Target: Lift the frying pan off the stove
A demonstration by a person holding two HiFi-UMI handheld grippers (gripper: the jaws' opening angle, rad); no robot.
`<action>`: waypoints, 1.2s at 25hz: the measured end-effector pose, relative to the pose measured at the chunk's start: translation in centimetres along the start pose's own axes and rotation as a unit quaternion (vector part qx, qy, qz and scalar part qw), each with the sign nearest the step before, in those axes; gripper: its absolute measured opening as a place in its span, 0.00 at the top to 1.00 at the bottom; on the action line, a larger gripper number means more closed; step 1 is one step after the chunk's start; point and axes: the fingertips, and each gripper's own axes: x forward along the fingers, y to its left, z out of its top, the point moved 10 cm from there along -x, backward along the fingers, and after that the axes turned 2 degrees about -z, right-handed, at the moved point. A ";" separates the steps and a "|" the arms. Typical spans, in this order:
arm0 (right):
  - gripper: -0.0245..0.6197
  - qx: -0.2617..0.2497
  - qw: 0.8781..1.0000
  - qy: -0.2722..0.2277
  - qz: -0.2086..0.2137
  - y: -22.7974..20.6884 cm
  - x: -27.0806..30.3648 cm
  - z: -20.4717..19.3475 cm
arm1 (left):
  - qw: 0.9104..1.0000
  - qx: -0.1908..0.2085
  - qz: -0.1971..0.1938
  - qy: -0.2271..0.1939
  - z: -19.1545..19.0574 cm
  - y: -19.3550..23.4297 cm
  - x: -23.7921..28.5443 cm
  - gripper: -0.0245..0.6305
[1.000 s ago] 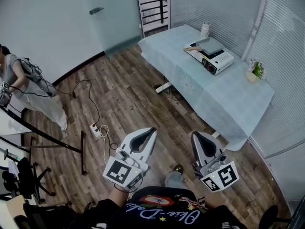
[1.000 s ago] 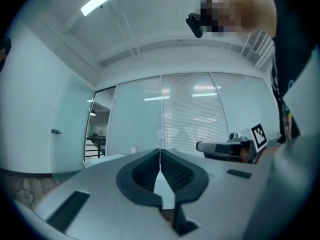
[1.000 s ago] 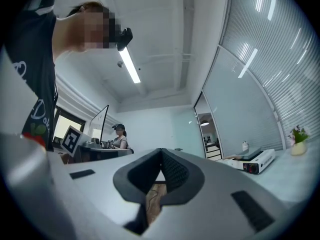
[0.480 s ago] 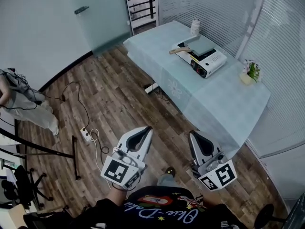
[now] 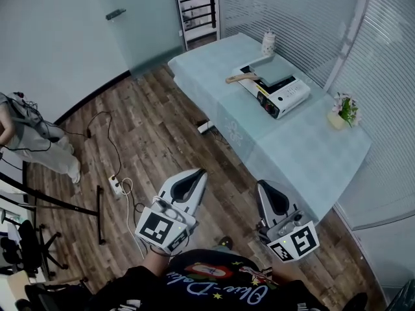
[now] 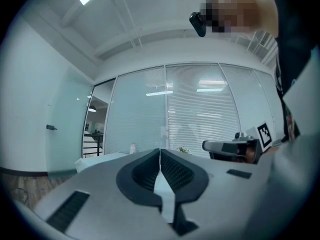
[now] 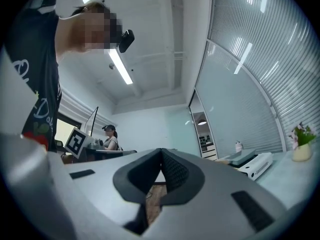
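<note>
Head view: frying pan (image 5: 275, 70) atop stove (image 5: 288, 97)

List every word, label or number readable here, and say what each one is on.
Shirt: cursive lettering, upside down in the head view, too blurred to quote.
Marker cubes on the left hand-held gripper and right hand-held gripper: square black-and-white patterns, no letters.
Stove: front-panel marks too small to read.

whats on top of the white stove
A grey square frying pan sits on the stove, its wooden handle sticking out to the left. The pan hides the stovetop; whether anything is in it can't be told.
</note>
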 end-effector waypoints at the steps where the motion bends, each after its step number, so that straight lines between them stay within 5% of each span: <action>1: 0.96 0.001 1.000 0.000 0.001 -0.5 0.0 0.0 | 1.000 0.002 0.001 0.001 0.1 -0.1 0.5 0.95; 15: 0.96 0.007 1.000 -0.007 0.005 -3.2 0.8 0.0 | 1.000 0.017 -0.001 0.001 0.7 0.8 4.0 0.95; 30: 0.96 -0.008 0.997 -0.010 -0.082 -7.2 6.8 -0.6 | 0.995 0.004 -0.099 -0.016 0.3 9.4 14.4 0.95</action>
